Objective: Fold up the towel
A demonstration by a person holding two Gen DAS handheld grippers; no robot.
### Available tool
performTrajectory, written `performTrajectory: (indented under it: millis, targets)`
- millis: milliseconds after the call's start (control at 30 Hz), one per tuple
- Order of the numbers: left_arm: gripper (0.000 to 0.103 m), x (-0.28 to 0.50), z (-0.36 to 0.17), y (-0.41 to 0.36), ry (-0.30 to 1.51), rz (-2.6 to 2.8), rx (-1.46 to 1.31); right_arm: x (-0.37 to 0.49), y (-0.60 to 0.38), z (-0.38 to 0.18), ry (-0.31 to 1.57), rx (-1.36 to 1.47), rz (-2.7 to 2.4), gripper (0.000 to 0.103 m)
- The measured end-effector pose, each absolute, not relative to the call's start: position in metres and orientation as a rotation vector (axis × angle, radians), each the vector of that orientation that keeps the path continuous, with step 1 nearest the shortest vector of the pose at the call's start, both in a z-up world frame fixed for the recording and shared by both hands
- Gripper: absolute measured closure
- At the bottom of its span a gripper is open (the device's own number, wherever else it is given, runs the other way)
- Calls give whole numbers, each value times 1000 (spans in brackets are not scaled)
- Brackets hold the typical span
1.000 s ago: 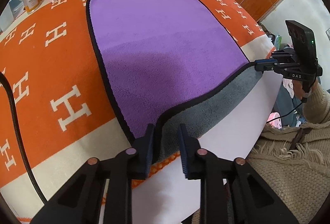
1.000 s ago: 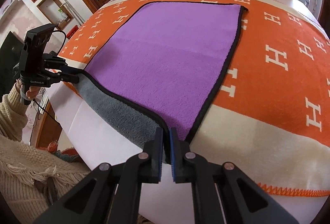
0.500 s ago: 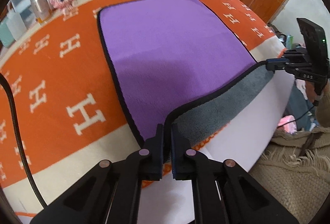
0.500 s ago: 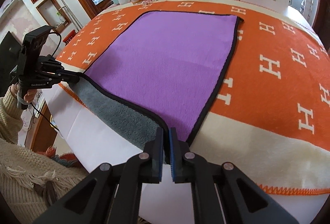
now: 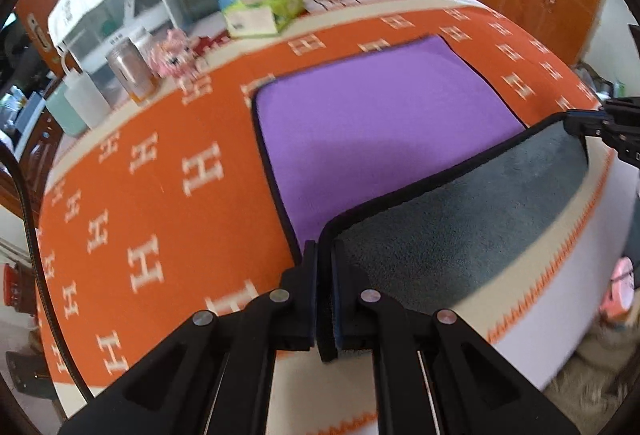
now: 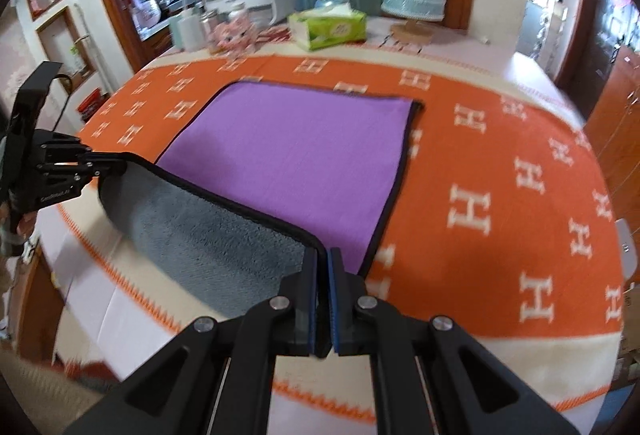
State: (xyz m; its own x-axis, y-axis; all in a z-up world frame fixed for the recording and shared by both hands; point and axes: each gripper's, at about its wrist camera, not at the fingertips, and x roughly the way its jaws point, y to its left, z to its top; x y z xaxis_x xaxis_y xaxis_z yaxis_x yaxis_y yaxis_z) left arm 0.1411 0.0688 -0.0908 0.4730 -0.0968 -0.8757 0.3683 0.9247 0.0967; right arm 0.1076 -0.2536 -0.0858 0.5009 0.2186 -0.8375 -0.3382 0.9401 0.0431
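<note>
Change since a second ago: the towel's (image 5: 384,115) near hem, then lying low at the desk (image 6: 520,359) edge, is now raised and carried forward, so that far more of the grey underside shows and less purple face is exposed; the left gripper (image 5: 325,263), then spread around its corner, is now closed on it. Step in hand: first fold, near edge being taken over toward the far edge. Left gripper: jaws pressed together on the near left corner. Right gripper (image 6: 323,263): jaws likewise pinching the near right corner. Towel: rectangular, plush microfibre pile, purple face, grey reverse, thin black bound hem; far half flat on the orange blanket (image 6: 500,175), near half lifted in a shallow sag between the two grips. Blanket: woven, orange with white H motifs, cream border with orange stitched edging (laid over the desk like a tablecloth). Next move, by judgement: both corners travel level and together to the far corners, hem kept taut so the pile does not bunch, then set down edge on edge.
</note>
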Motion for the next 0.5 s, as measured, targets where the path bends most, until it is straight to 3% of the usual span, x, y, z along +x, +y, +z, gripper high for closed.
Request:
performTrajectory:
  millis: [500]
  targets:
    - [99,262,-97,52,967,-106,263,233,-247,-87,922,-139,139,98]
